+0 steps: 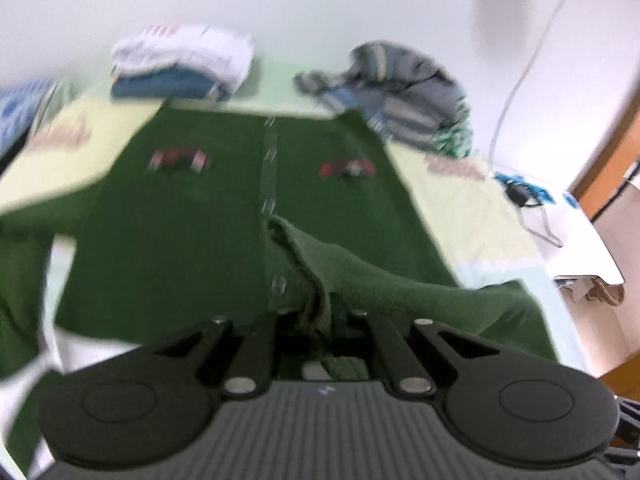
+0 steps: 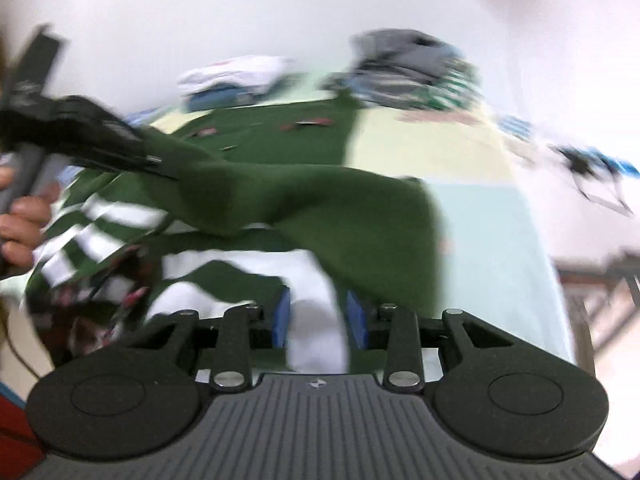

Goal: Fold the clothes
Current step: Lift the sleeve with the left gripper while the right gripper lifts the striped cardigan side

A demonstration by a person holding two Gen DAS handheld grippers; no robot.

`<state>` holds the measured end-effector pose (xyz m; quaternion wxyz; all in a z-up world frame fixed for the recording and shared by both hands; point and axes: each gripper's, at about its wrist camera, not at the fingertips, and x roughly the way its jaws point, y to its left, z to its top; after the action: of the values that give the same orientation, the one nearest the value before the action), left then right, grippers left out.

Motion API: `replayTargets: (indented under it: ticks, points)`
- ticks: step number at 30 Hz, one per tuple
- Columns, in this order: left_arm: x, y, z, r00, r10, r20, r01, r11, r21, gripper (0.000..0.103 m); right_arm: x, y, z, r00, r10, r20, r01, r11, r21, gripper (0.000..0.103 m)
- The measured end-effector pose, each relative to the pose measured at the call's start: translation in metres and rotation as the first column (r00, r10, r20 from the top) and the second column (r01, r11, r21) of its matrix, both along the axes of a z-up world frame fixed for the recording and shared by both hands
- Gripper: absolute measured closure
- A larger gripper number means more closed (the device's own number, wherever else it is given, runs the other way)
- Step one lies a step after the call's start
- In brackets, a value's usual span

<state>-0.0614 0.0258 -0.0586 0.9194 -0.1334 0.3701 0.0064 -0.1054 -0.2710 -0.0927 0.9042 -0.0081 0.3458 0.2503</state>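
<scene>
holding green cardigan (image 1: pixel 192 208) spread buttoned on tabletop (image 1: pixel 472 208); left hand-held gripper (image 1: pixel 320 320) clamps sleeve over its front, right hand-held gripper (image 2: pixel 316 320) pinches white-striped cuff. folded stack (image 1: pixel 180 68) beyond cardigan; body folds remain.

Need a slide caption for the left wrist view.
Left gripper pinching a sleeve of the buttoned dark green knit cardigan spread on the pale bed.

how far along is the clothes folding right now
Done: a folded stack sits at the table's far edge. In hand: the green cardigan lies spread out, its sleeve pinched by the left gripper and its striped part by the right gripper. Left: an unfolded heap.
</scene>
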Motion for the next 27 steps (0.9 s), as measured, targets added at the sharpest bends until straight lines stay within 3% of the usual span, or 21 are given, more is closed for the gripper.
replayTargets:
  ticks: [4, 8, 14, 19, 27]
  points:
    - [0.008, 0.011, 0.030, 0.995, -0.085, 0.061, 0.085, 0.996, 0.000, 0.103, -0.007, -0.007, 0.001, 0.988, -0.143, -0.060, 0.144, 0.989, 0.022, 0.067]
    - [0.013, 0.026, 0.047, 0.985, -0.140, 0.102, 0.138, 0.990, 0.032, 0.103, -0.022, 0.009, 0.003, 0.985, -0.081, -0.153, 0.093, 0.993, 0.071, 0.068]
    - [0.006, 0.067, 0.059, 0.981, -0.155, 0.118, 0.155, 0.988, 0.006, 0.103, -0.035, 0.032, -0.003, 0.957, -0.215, -0.195, 0.234, 0.969, 0.083, 0.064]
    - [-0.005, 0.091, 0.075, 0.974, -0.167, 0.152, 0.164, 0.986, 0.028, 0.103, -0.045, 0.052, -0.009, 0.918, -0.322, -0.231, 0.349, 0.933, 0.089, 0.058]
    - [-0.031, 0.136, 0.110, 0.966, -0.107, 0.236, 0.111, 0.994, -0.005, 0.103, -0.043, 0.081, -0.010, 0.919, -0.370, -0.135, 0.365, 0.929, -0.064, 0.065]
